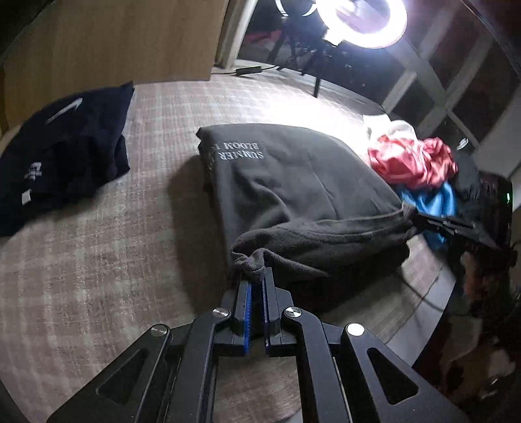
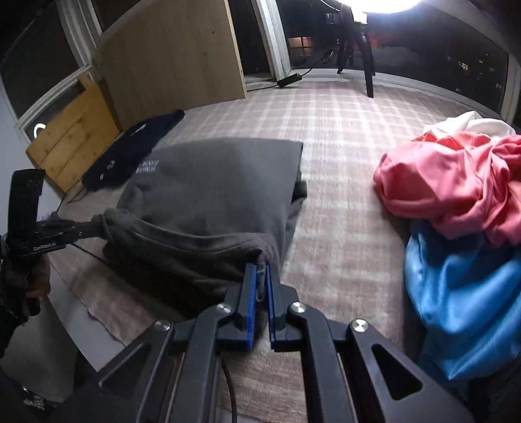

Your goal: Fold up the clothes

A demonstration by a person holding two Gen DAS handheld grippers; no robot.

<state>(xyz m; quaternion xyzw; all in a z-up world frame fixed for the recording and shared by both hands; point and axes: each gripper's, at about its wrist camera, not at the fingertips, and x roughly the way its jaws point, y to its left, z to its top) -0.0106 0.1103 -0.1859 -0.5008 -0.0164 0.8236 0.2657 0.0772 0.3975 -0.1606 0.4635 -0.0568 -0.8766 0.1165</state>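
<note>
A plaid rug (image 1: 97, 260) covered the floor under both claws. On it, straight ahead of them, lay the grey sweatshirt (image 1: 293, 182), partly folded, its near edge lifted off the rug and stretched between the two. The left claw (image 1: 256, 276) was clamped tight on one bunched corner of that edge; the right claw (image 2: 259, 273) pinched the other corner between its blue pads (image 2: 250, 293). In the right wrist view the left claw (image 2: 94, 226) showed off to the left, biting the same hem. Right of the right claw sat a loose heap: a pink garment (image 2: 456, 182) atop a blue garment (image 2: 465, 299). Beyond the left claw, to its left, a dark navy garment (image 1: 62, 146) lay folded. A ring light (image 1: 361, 19) glared far ahead
</note>
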